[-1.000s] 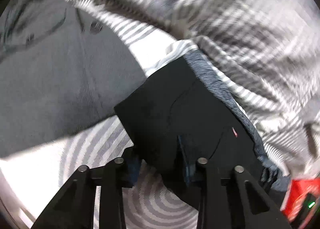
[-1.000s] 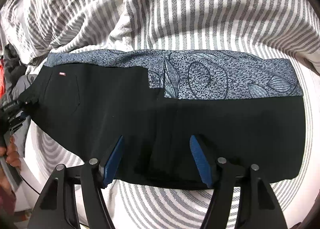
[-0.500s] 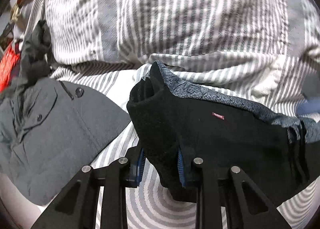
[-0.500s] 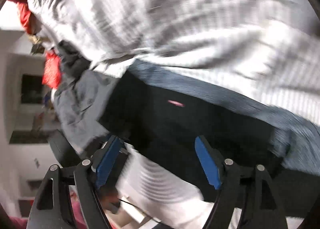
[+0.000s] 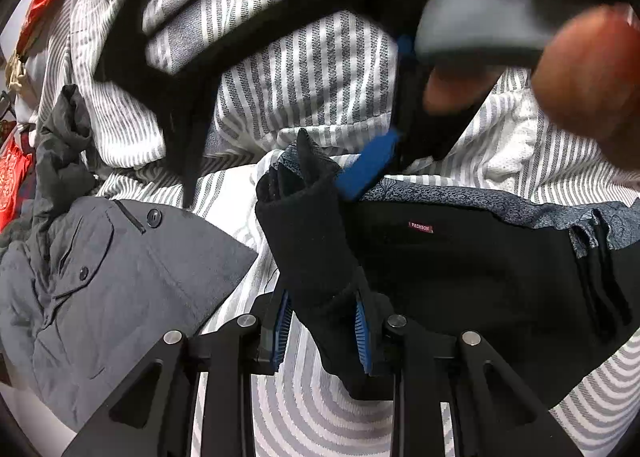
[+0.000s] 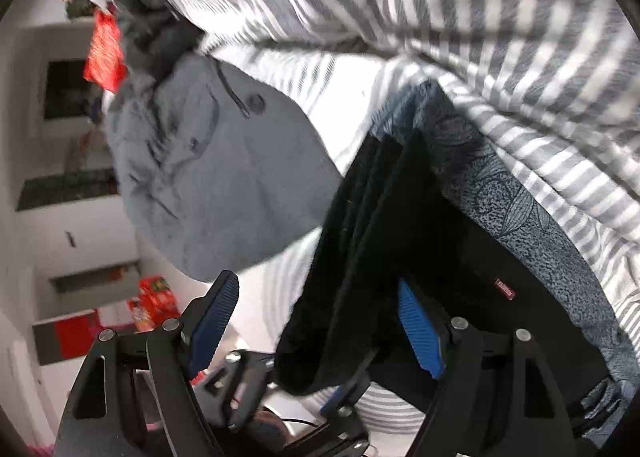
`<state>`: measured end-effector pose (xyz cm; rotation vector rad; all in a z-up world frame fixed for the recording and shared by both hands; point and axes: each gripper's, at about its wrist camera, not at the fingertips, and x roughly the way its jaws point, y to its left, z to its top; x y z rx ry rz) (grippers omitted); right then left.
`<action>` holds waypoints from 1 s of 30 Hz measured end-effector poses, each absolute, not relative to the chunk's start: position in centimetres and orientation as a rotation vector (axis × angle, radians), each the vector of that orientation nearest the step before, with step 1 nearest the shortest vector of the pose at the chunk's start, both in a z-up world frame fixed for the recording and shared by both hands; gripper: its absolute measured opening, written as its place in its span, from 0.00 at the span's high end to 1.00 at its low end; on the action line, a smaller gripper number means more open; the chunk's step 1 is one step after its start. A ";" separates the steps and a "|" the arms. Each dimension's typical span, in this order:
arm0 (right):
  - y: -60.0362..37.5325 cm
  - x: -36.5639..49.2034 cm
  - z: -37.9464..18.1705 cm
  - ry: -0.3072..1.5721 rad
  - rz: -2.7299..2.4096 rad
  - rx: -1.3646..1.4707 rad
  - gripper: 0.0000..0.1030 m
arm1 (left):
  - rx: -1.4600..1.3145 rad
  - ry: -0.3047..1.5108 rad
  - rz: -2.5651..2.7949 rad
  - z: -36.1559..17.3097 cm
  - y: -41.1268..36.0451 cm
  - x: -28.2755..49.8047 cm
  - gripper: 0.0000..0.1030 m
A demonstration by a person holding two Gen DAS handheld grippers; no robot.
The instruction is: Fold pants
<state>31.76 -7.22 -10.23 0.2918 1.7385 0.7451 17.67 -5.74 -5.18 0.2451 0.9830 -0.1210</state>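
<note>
The black pants (image 5: 460, 269) with a blue-grey patterned band and a small red label lie on the striped bedding. My left gripper (image 5: 322, 331) is shut on their bunched left end, which stands up between the blue pads. My right gripper (image 6: 316, 327) is open, its pads apart on either side of that same bunched black end (image 6: 360, 257) without pressing it. In the left wrist view the right gripper's blue pad (image 5: 368, 169) hovers just behind the raised end, with a person's hand (image 5: 588, 73) on the tool. The left gripper's frame (image 6: 340, 401) shows below the fold in the right wrist view.
A grey buttoned garment (image 5: 120, 277) (image 6: 208, 177) lies left of the pants, close to the held end. Grey-and-white striped bedding (image 5: 300, 69) (image 6: 500, 37) bunches up behind. Red items (image 5: 12, 177) (image 6: 104, 53) and shelving sit past the bed's left edge.
The right gripper swept left along the pants to the held end and now shows in the left wrist view. The left gripper kept its grip and raised the bunched end slightly.
</note>
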 end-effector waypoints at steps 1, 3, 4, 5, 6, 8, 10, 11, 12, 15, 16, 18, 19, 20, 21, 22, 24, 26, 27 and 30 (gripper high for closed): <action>-7.2 31.7 -10.6 1.747 0.736 0.276 0.36 | 0.246 0.984 -0.122 -5.1 -5.8 17.7 0.72; -7.8 31.3 -11.2 1.762 0.724 0.277 0.64 | 0.240 0.995 -0.130 -5.0 -5.9 17.6 0.72; -8.4 31.3 -11.2 1.762 0.724 0.302 0.75 | 0.241 0.995 -0.130 -5.0 -5.9 17.5 0.72; -9.3 31.3 -11.1 1.753 0.721 0.323 0.80 | 0.250 0.989 -0.139 -4.8 -6.2 17.3 0.72; -10.1 31.1 -10.8 1.737 0.720 0.334 0.81 | 0.258 0.982 -0.150 -4.6 -6.4 17.2 0.72; -11.8 30.7 -9.9 1.696 0.735 0.372 0.83 | 0.281 0.965 -0.171 -3.9 -7.4 16.8 0.72; -13.5 30.3 -9.0 1.654 0.743 0.414 0.83 | 0.308 0.939 -0.193 -3.0 -8.6 16.4 0.72; -14.7 30.0 -8.5 1.628 0.746 0.450 0.83 | 0.321 0.926 -0.203 -2.5 -9.3 16.2 0.72; -15.7 29.8 -8.0 1.607 0.749 0.480 0.83 | 0.332 0.913 -0.213 -2.0 -9.9 16.0 0.72; -19.3 28.7 -6.3 1.524 0.761 0.580 0.83 | 0.354 0.877 -0.244 -0.2 -11.8 15.3 0.72; -20.6 28.2 -5.7 1.496 0.761 0.608 0.83 | 0.366 0.861 -0.262 0.6 -12.8 14.9 0.72; -23.0 27.3 -4.5 1.452 0.762 0.651 0.83 | 0.389 0.835 -0.289 1.8 -14.5 14.2 0.72; -24.4 26.8 -4.0 1.430 0.759 0.673 0.83 | 0.396 0.826 -0.302 2.2 -15.2 13.9 0.72; -25.9 26.2 -3.5 1.408 0.755 0.699 0.83 | 0.407 0.813 -0.325 3.0 -16.4 13.4 0.72; -27.3 25.5 -3.0 1.388 0.751 0.725 0.83 | 0.412 0.804 -0.341 3.6 -17.5 12.9 0.72; -29.1 24.8 -2.5 1.364 0.743 0.758 0.83 | 0.417 0.798 -0.356 4.0 -18.2 12.6 0.72; -31.9 23.5 -1.7 1.328 0.733 0.799 0.83 | 0.432 0.783 -0.394 5.0 -20.4 11.7 0.72; -34.9 21.9 -1.0 1.282 0.718 0.838 0.82 | 0.454 0.769 -0.443 5.8 -23.1 10.5 0.72; -36.4 21.1 -0.8 1.262 0.708 0.853 0.82 | 0.465 0.766 -0.466 6.0 -24.3 10.0 0.72; -40.5 18.5 -0.6 1.213 0.668 0.900 0.82 | 0.495 0.768 -0.532 6.3 -28.0 8.4 0.72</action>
